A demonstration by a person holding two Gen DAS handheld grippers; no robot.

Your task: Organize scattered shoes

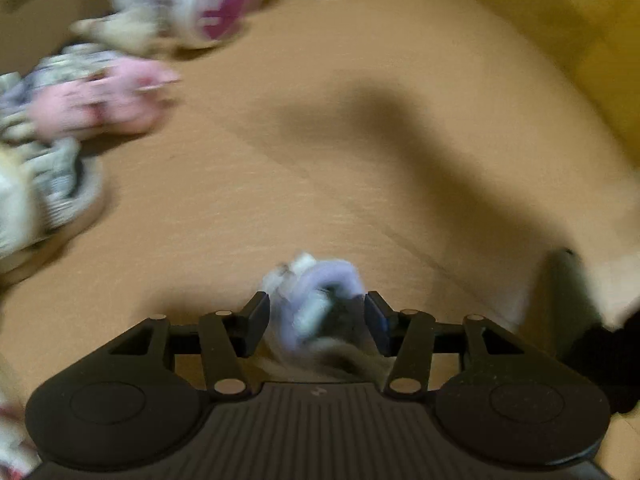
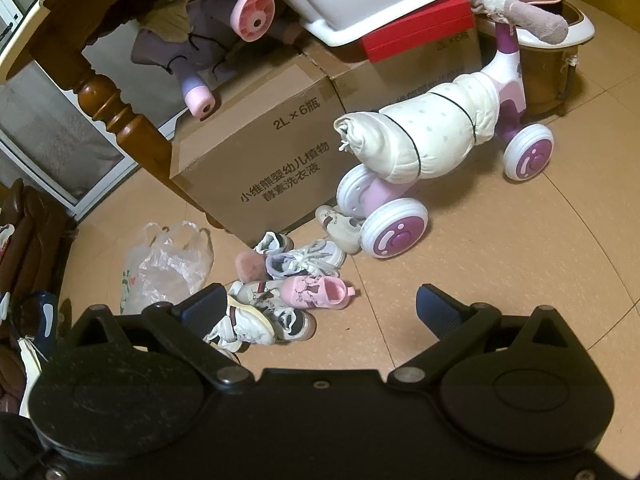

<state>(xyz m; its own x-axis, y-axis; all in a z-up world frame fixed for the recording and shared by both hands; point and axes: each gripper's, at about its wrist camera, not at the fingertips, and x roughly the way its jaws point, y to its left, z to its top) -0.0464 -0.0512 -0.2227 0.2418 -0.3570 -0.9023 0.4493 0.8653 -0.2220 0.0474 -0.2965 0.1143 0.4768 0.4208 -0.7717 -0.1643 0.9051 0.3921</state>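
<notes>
The left wrist view is motion-blurred. My left gripper (image 1: 318, 312) is shut on a small lavender-and-white sneaker (image 1: 316, 296), held above the tan floor. A pink shoe (image 1: 100, 96) and other small shoes lie blurred at the left. In the right wrist view my right gripper (image 2: 320, 304) is open and holds nothing, hovering near a pile of small shoes: a pink shoe (image 2: 316, 292), a lavender-and-white laced sneaker (image 2: 304, 262), a beige shoe (image 2: 340, 226) and a white-and-cream shoe (image 2: 248, 326) partly hidden behind the left finger.
A cardboard box (image 2: 260, 160) stands behind the pile beside a wooden table leg (image 2: 116, 116). A pink-and-white ride-on toy (image 2: 432, 148) stands to the right, its wheel (image 1: 224, 0) blurred in the left wrist view. A crumpled plastic bag (image 2: 164, 264) lies left of the shoes.
</notes>
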